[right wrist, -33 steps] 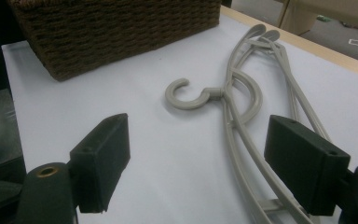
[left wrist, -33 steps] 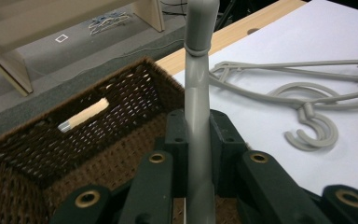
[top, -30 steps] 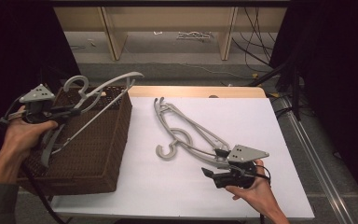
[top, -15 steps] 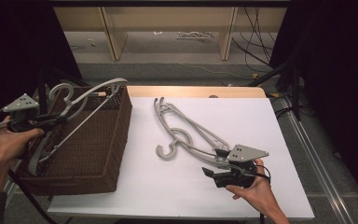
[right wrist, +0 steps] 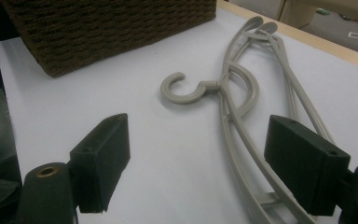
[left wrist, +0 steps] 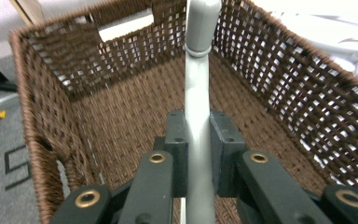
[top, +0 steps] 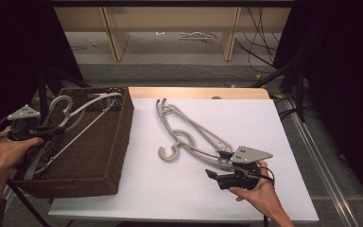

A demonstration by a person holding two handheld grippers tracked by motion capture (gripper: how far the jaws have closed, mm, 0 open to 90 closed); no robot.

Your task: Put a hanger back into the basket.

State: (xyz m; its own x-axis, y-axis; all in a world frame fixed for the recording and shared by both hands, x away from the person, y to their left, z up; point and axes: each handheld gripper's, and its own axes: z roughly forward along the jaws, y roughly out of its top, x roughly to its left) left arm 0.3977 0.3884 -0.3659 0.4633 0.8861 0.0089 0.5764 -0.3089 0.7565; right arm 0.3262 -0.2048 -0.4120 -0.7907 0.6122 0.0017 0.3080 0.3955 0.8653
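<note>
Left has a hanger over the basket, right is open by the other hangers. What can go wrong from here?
1. The held hanger lies across the basket rim, one end past the far wall; it may catch on the weave instead of dropping in.
2. The left gripper pinches one thin bar, so the hanger may swivel.
3. The table hangers lie stacked; the open right gripper may grab both or snag one.
</note>
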